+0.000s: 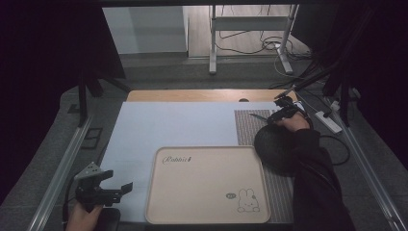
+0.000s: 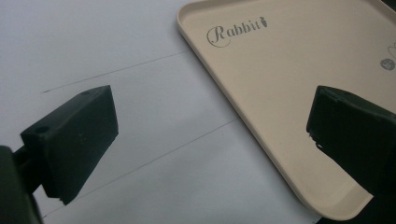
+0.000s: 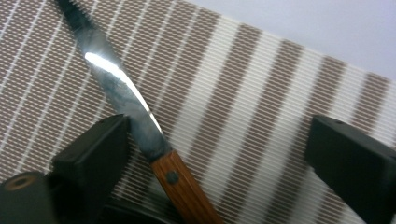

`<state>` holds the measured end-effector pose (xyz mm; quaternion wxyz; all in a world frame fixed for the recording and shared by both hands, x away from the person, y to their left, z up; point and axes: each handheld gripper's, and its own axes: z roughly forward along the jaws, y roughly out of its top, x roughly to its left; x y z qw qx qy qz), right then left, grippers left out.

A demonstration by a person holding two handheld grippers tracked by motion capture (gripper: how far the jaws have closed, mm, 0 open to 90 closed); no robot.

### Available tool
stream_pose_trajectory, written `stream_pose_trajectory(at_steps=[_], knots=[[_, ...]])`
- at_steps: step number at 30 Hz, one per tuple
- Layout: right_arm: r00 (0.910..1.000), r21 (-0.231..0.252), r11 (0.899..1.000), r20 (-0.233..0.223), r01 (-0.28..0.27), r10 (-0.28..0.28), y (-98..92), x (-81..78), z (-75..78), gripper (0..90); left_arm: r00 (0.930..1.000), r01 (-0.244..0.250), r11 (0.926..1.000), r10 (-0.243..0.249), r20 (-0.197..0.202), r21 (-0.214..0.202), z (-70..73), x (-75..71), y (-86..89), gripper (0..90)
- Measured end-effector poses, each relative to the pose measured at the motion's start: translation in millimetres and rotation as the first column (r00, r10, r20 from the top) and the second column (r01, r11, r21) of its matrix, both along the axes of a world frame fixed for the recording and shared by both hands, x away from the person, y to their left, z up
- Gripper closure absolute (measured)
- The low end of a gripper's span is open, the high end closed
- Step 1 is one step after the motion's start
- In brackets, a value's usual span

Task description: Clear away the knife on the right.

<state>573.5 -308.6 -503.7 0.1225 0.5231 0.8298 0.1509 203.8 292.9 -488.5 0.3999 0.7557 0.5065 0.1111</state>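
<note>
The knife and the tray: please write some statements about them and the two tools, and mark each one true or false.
1. The knife lies on the striped mat. True.
2. The knife has a black plastic handle. False: its handle is brown wood with a rivet.
3. The right tool is shut on the knife. False: its jaws stand wide apart, with the knife between them, close to one jaw.
4. The beige tray carries the word "Rabbit" and a rabbit drawing. True.
5. The knife is inside the tray. False: nothing lies in the tray; the knife is on the mat beyond the tray's right far corner.
6. The left tool is open, near the tray's left edge. True.
</note>
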Motion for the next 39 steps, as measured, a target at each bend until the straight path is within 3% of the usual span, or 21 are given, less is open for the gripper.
stream_pose_trajectory(at_steps=[4, 7, 12, 16, 22, 32, 39], knots=[[0.9999, 0.012, 1.0, 0.01, 0.01, -0.01, -10.9, -2.2, 4.4, 20.2, 1.0, 0.0, 1.0, 0.0, 0.0, 0.0, 0.0, 0.0, -0.1, 2.2], [0.9998, 0.019, 1.0, 0.021, 0.006, -0.006, -18.1, -5.7, 7.0, 34.1, 1.0, 0.0, 1.0, 0.0, 0.0, 0.0, 0.0, 0.0, -0.1, 2.2], [0.9993, 0.023, 0.999, 0.002, -0.037, 0.037, -28.1, -12.5, 12.5, 76.5, 1.0, 0.0, 1.0, 0.0, 0.0, 0.001, 0.0, 0.1, -0.4, 2.2], [0.9993, 0.063, 0.997, -0.013, -0.035, 0.035, -36.8, -13.3, 13.2, 77.0, 1.0, 0.0, 1.0, 0.0, 0.0, 0.002, 0.1, 0.0, -0.5, 2.2], [0.9993, 0.057, 0.998, -0.001, -0.038, 0.039, -49.2, -13.8, 15.4, 77.2, 1.0, 0.0, 1.0, 0.0, 0.0, 0.0, 0.1, 0.2, -0.2, 2.2], [0.9989, 0.048, 0.999, 0.043, -0.02, 0.018, -69.0, -22.5, 32.6, 77.2, 1.0, -0.002, 1.0, 0.002, -0.003, -0.001, 0.0, 0.5, -0.2, 2.2], [0.9985, 0.051, 0.998, 0.047, -0.032, 0.029, -66.4, -31.3, 39.5, 77.2, 1.0, -0.003, 1.0, 0.003, -0.006, 0.0, 0.1, 0.8, -0.2, 2.2]])
